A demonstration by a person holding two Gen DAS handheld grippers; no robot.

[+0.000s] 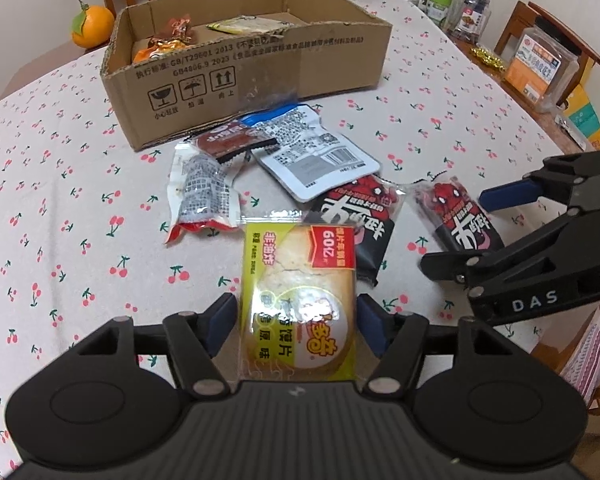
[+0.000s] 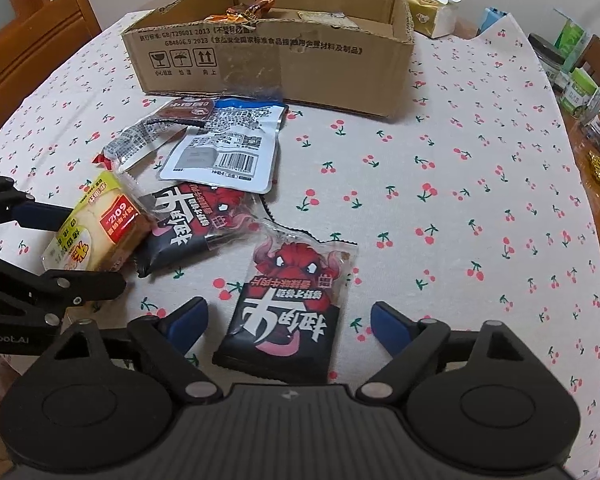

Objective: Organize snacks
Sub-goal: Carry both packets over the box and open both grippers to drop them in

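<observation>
My left gripper (image 1: 296,320) is shut on a yellow-green bun-chip packet (image 1: 300,300), its blue pads against the packet's two sides; the packet also shows in the right wrist view (image 2: 96,232). My right gripper (image 2: 288,322) is open, its fingers either side of a black-and-red snack packet (image 2: 288,308) lying on the cloth; that packet also shows in the left wrist view (image 1: 460,220). A second black-and-red packet (image 2: 204,220), a white barcode pouch (image 2: 228,156), a silver-red packet (image 1: 204,196) and a brown packet (image 1: 232,142) lie in front of an open cardboard box (image 1: 260,72) holding a few snacks.
The table has a cherry-print cloth (image 2: 460,200). An orange (image 1: 92,26) sits left of the box. Jars and boxes (image 1: 540,64) crowd the right edge. Wooden chairs (image 2: 32,52) stand around the table.
</observation>
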